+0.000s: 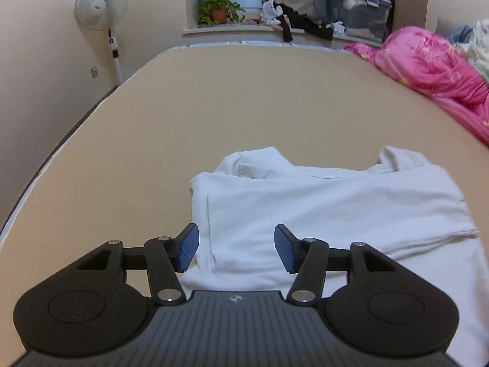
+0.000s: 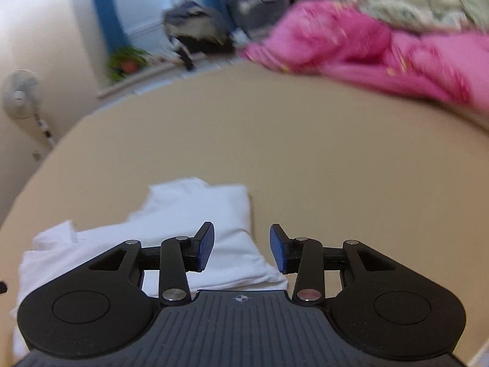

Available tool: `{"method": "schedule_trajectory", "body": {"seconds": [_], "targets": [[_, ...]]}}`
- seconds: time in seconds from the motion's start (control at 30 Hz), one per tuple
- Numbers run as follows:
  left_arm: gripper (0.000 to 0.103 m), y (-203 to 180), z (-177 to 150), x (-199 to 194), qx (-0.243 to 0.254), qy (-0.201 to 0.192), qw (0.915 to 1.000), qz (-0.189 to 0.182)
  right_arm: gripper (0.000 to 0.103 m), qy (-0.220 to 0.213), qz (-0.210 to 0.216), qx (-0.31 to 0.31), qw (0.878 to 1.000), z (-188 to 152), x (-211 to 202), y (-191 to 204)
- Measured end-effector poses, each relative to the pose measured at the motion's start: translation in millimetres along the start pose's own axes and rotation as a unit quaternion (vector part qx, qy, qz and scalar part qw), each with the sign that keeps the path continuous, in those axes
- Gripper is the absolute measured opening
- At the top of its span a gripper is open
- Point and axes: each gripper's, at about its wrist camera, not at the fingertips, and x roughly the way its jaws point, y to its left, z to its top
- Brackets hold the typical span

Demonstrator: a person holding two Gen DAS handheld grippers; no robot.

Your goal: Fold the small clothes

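A white garment point(image 1: 321, 208) lies on the tan bed point(image 1: 244, 98), partly folded with its sides turned in. My left gripper point(image 1: 237, 252) is open and empty, held just above the garment's near left edge. The garment also shows in the right wrist view point(image 2: 189, 232), at lower left. My right gripper point(image 2: 241, 249) is open and empty, over the garment's right edge, with its right finger over bare bed point(image 2: 305, 153). The right wrist view is blurred.
A pink quilt point(image 1: 434, 70) is bunched along the bed's right side and shows in the right wrist view point(image 2: 366, 49) too. A standing fan point(image 1: 102, 9) is left of the bed. A potted plant point(image 1: 218, 10), piled clothes point(image 1: 290, 3) and a storage bin point(image 1: 359, 9) sit at the window sill.
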Motion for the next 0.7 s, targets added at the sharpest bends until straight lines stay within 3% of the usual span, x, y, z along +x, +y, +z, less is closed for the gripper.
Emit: {"method": "schedule_trajectory", "body": {"seconds": [0.17,0.33,0.4,0.43,0.5,0.6,0.7], "targets": [[0.060,0.1,-23.8,-66.1,0.004,-0.011,0.9999,0.004,0.046,-0.023,0.042,-0.007,0.999,-16.8,-79.2,-6.0],[0.060,9.7,-73.9,-127.2,0.029,-0.017,0.9994,0.001,0.046,-0.006,0.027,-0.010,1.000,-55.8,-115.2,-30.3],[0.060,22.9,-108.2,-145.4,0.008,-0.013,0.9998,-0.011,0.046,0.005,0.024,-0.001,1.000,-67.7,-124.8,-41.9],[0.059,30.5,-126.1,-150.4,-0.002,-0.004,0.9997,-0.025,0.046,0.009,0.029,0.000,1.000,-73.9,-130.8,-46.7],[0.046,41.4,-155.2,-150.2,-0.018,0.059,0.9978,-0.022,0.046,0.031,0.039,0.006,0.999,-87.6,-136.4,-61.5],[0.046,66.7,-174.7,-151.8,-0.079,0.100,0.9905,-0.053,0.046,0.080,0.032,0.011,0.996,-109.5,-139.7,-83.3],[0.046,91.6,-182.2,-139.3,-0.120,0.139,0.9817,-0.049,0.046,0.122,0.019,0.015,0.992,-124.9,-136.4,-99.0]]}}
